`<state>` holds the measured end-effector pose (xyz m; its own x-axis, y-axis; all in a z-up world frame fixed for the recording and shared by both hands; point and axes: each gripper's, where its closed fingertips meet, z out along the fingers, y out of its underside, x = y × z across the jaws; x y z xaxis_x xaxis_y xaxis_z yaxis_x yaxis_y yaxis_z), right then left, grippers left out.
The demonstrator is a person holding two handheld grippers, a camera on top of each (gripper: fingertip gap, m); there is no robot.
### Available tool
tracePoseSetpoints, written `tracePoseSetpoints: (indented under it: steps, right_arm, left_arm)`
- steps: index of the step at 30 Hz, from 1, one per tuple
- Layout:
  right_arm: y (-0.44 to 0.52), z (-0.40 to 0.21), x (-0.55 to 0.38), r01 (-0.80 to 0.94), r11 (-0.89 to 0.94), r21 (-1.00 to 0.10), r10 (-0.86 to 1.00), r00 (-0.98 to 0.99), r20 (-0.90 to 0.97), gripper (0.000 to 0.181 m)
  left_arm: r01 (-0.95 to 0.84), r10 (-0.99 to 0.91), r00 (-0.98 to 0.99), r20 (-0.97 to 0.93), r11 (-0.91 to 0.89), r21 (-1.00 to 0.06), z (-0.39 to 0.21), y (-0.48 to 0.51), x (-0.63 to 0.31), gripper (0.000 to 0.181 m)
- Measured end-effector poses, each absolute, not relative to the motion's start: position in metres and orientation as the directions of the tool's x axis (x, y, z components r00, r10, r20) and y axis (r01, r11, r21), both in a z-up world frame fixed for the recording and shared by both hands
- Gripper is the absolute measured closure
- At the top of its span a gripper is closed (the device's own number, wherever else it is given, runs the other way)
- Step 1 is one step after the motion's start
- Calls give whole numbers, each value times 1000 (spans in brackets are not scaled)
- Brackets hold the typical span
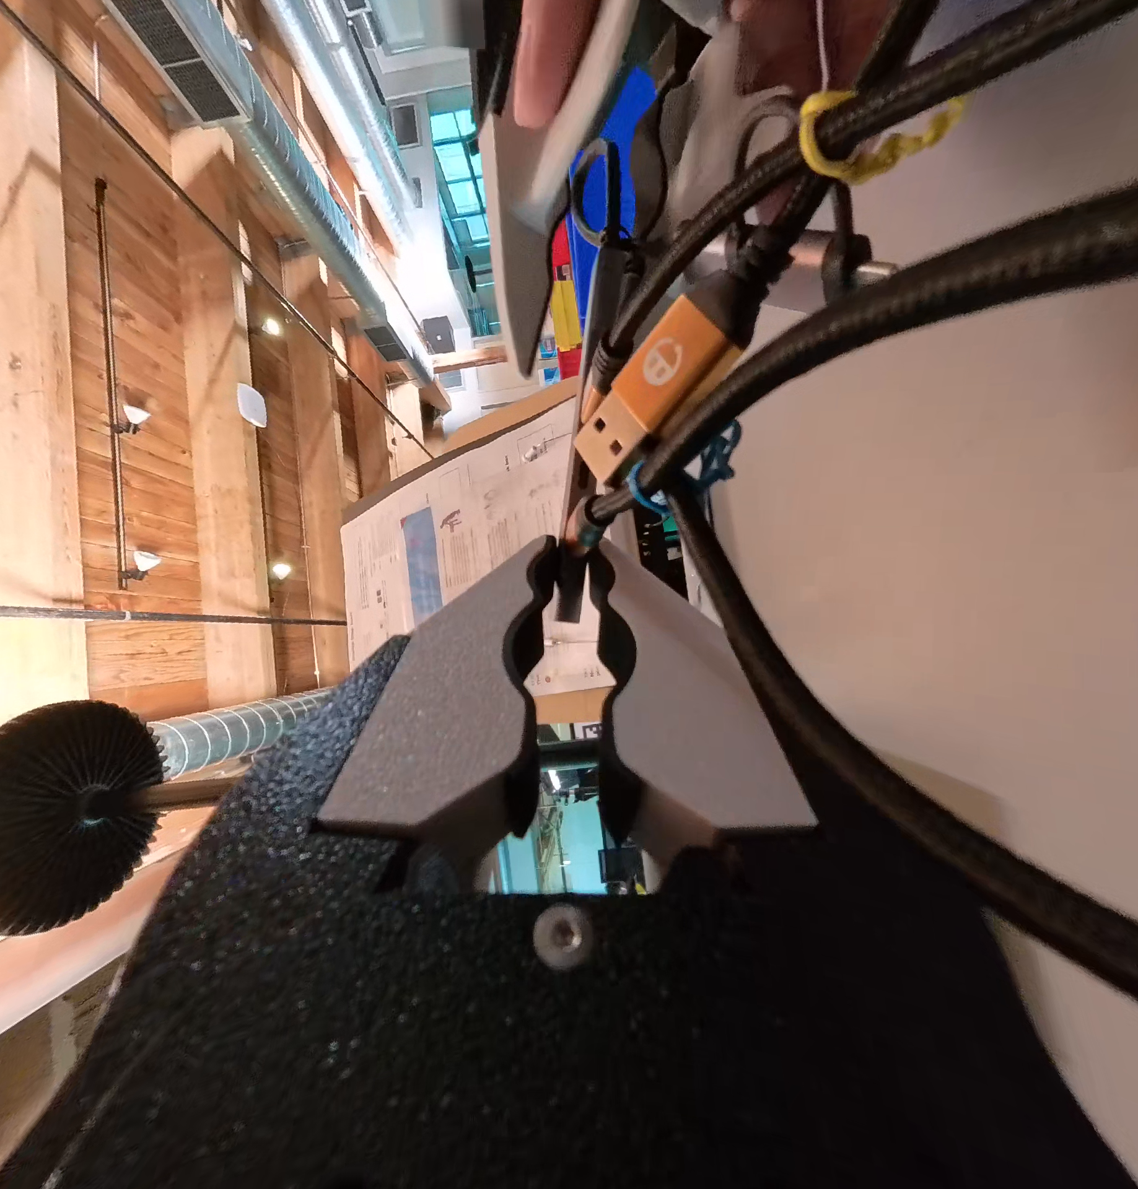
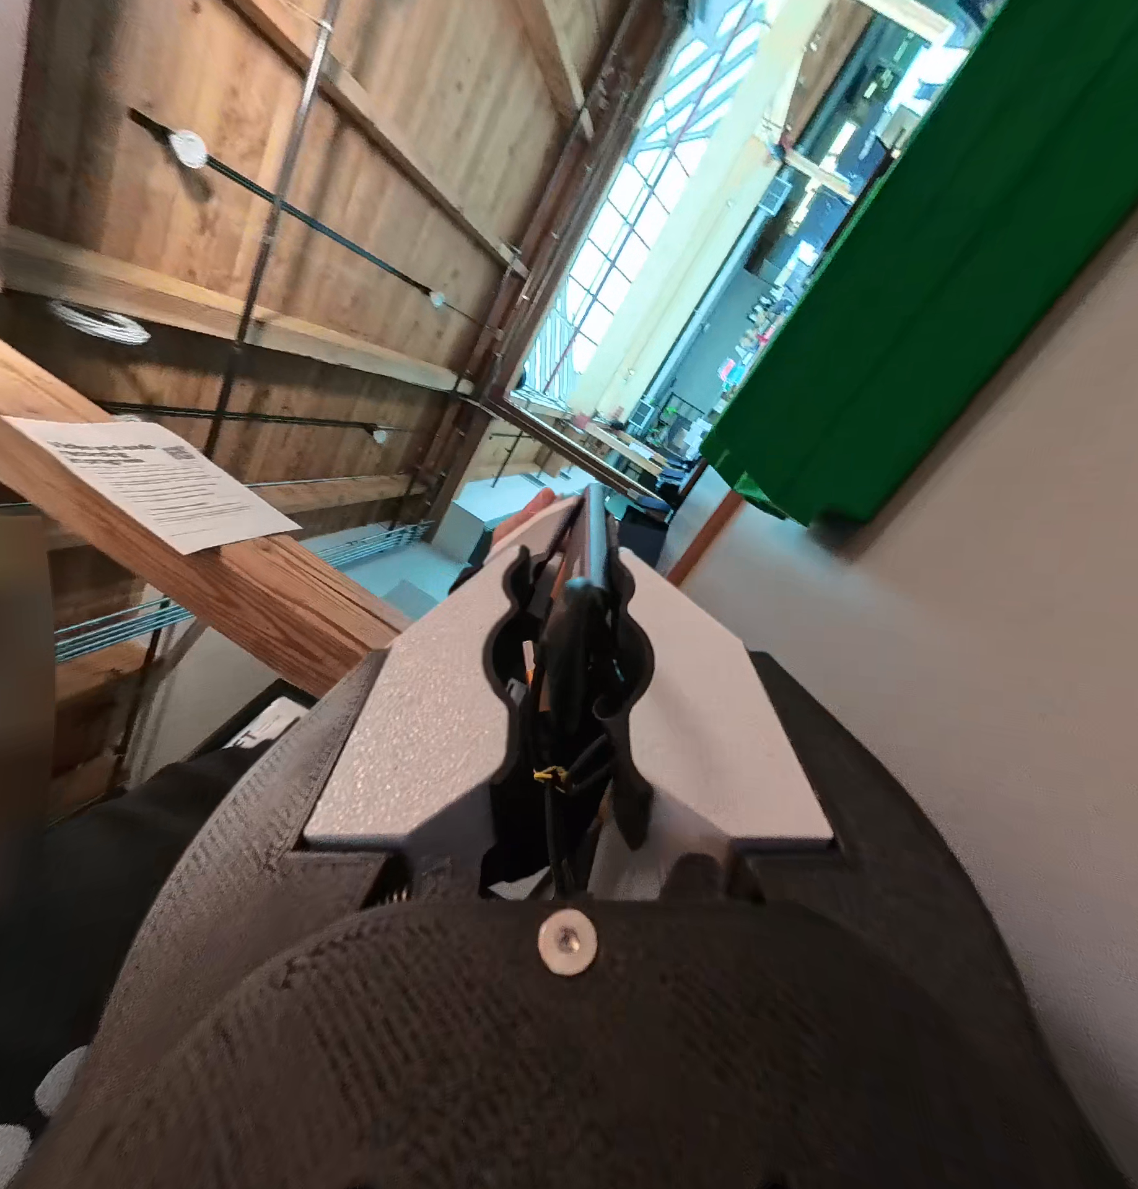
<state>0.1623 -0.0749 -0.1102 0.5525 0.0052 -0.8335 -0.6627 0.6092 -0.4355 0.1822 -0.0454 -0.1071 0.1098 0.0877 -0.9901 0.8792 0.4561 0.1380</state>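
Note:
My left gripper [image 1: 572,561] is shut on a small black plug [image 1: 569,589] at the end of a braided black cable [image 1: 811,727]. Just beyond it hang more black cables, an orange USB plug [image 1: 656,399], a yellow tie [image 1: 836,138] and a blue tie [image 1: 714,450]. The other gripper's grey finger [image 1: 556,148], with a person's fingers on it, shows at the top of that view. My right gripper [image 2: 576,572] is shut on a bundle of black cables [image 2: 569,643] with a yellow tie [image 2: 547,775]. A dark rod [image 2: 595,534] sticks out past its tips.
Both views are tilted sideways. A pale flat surface [image 1: 939,579] lies to the right, also in the right wrist view [image 2: 939,708]. A cardboard box with a printed sheet [image 1: 463,534] stands behind. A green cloth [image 2: 907,322], a wooden beam with paper [image 2: 154,482] and a black ribbed disc [image 1: 57,817] show. The grippers' ends are close to 4 cm from one another.

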Motion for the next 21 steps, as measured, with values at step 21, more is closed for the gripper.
tracePoseSetpoints:
  steps: [21]
  right_arm:
    - [-63,-119,168,-669,638,-382,-30,474,-880,173]
  left_arm:
    - [846,72,154,-985,506,169,-109,-41,199,167]
